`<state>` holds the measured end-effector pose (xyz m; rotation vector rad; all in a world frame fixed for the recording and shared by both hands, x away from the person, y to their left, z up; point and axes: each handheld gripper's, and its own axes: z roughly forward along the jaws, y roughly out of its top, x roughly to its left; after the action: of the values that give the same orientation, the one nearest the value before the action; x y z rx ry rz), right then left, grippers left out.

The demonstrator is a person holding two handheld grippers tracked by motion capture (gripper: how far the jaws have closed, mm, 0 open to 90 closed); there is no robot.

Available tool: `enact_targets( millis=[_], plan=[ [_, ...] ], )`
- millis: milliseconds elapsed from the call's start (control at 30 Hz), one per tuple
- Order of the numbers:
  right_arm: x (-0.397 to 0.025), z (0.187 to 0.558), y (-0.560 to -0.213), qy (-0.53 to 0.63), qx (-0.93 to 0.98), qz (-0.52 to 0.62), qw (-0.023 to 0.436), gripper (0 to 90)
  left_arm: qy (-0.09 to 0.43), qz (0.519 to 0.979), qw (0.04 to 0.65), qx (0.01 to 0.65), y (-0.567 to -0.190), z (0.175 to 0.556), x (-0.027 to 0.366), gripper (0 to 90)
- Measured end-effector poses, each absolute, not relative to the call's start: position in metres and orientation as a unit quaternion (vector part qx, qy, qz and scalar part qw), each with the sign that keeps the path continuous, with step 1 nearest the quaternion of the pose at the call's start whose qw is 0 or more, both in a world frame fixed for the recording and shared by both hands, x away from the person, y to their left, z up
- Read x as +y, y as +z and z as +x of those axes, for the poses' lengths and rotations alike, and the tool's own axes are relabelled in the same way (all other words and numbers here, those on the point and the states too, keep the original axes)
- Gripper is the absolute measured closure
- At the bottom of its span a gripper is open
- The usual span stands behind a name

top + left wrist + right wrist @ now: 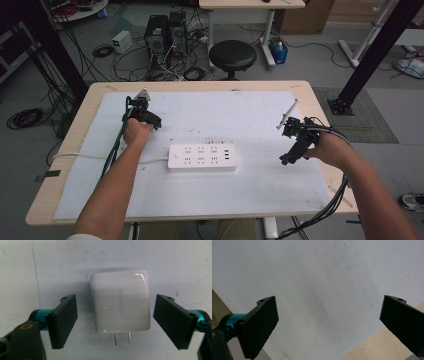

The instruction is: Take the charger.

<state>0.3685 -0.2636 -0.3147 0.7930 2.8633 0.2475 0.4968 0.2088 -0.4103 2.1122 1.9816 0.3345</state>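
Observation:
A white UGREEN wall charger [120,305] lies flat on the white mat [37,270], its two metal prongs [122,338] pointing toward the camera. My left gripper [115,301] is open, one black jaw on each side of the charger with a gap to each. In the high view the left gripper [145,114] hangs over the mat's left rear part. A white power strip [202,157] with several sockets lies at the mat's centre, its cord running left. My right gripper [292,147] is open and holds nothing, over the mat's right side [329,285].
The white mat [250,110] covers most of the wooden table [320,115]. Bare wood [374,350] shows by the mat's edge near the right gripper. Behind the table stand a black stool [232,55], computer towers [165,32] and floor cables.

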Motion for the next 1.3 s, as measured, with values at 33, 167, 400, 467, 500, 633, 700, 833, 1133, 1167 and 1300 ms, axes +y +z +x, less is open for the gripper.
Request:
enact_targets(
  millis=[33,167,400,467,500,633,700,833,1133,1167,1300],
  plan=[
    [-0.264,0.369,-0.315,0.081,0.958,0.262,0.079,1.3,0.112,0.72,0.115,0.675,-0.41,0.497,0.209,24.1],
    [-0.263,0.371,-0.316,0.083,0.957,0.266,0.077,1.3,0.107,0.719,0.123,0.675,-0.412,0.497,0.212,30.3],
    [-0.263,0.372,-0.316,0.081,0.957,0.27,0.075,1.3,0.106,0.725,0.135,0.667,-0.412,0.496,0.212,41.2],
    [-0.264,0.372,-0.316,0.083,0.957,0.269,0.076,1.3,0.111,0.731,0.134,0.659,-0.411,0.495,0.212,42.3],
    [-0.264,0.371,-0.316,0.082,0.956,0.272,0.078,1.3,0.11,0.732,0.135,0.659,-0.411,0.494,0.212,42.4],
    [-0.266,0.371,-0.314,0.085,0.954,0.275,0.083,1.3,0.118,0.738,0.141,0.649,-0.408,0.491,0.211,42.4],
    [-0.267,0.371,-0.313,0.088,0.952,0.28,0.084,1.3,0.119,0.744,0.148,0.64,-0.403,0.489,0.212,42.4],
    [-0.268,0.368,-0.312,0.092,0.951,0.283,0.089,1.3,0.131,0.762,0.158,0.614,-0.391,0.481,0.213,42.4],
    [-0.264,0.359,-0.312,0.095,0.95,0.281,0.095,1.3,0.143,0.785,0.206,0.566,-0.358,0.456,0.217,42.5],
    [-0.264,0.359,-0.312,0.095,0.95,0.281,0.095,1.3,0.142,0.789,0.21,0.559,-0.355,0.453,0.218,42.5],
    [-0.262,0.357,-0.311,0.1,0.952,0.273,0.098,1.3,0.134,0.811,0.233,0.519,-0.343,0.439,0.218,42.5]
  ],
)
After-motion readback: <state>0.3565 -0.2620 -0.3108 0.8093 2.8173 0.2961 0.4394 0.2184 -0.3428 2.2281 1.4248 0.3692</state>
